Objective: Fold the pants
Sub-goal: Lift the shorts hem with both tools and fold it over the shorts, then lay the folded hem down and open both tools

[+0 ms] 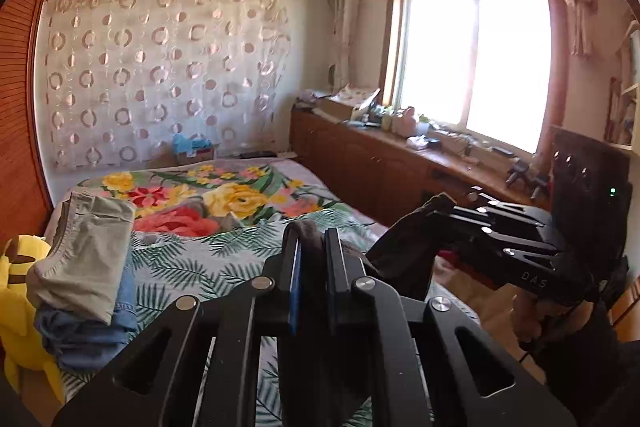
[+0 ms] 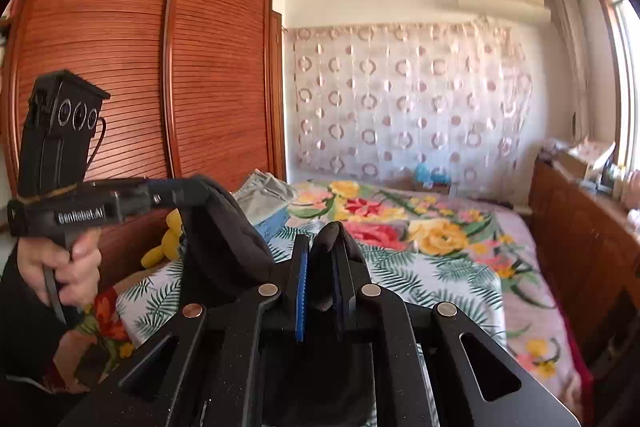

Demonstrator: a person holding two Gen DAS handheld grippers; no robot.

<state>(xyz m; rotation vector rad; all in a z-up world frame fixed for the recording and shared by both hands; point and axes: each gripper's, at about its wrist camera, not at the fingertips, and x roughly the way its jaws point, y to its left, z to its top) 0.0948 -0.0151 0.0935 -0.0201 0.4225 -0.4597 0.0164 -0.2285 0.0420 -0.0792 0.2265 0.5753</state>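
Note:
Dark, nearly black pants (image 1: pixel 400 247) hang in the air above the bed, stretched between my two grippers. In the left wrist view my left gripper (image 1: pixel 312 229) is shut on a bunched edge of the fabric. My right gripper (image 1: pixel 440 203) reaches in from the right, a hand on its grip, and pinches another part of the same edge. From the right wrist camera, the right gripper (image 2: pixel 326 239) is shut on dark cloth. The pants (image 2: pixel 224 243) droop in a loop from the left gripper (image 2: pixel 200 187) at the left. The lower part of the pants is hidden below both grippers.
A floral bedspread (image 1: pixel 224 195) covers the bed. A stack of folded clothes (image 1: pixel 84 259), beige over denim, lies on its left side beside a yellow plush toy (image 1: pixel 16 307). A cluttered wooden cabinet (image 1: pixel 380 167) runs under the window. A slatted wardrobe (image 2: pixel 120 67) stands left.

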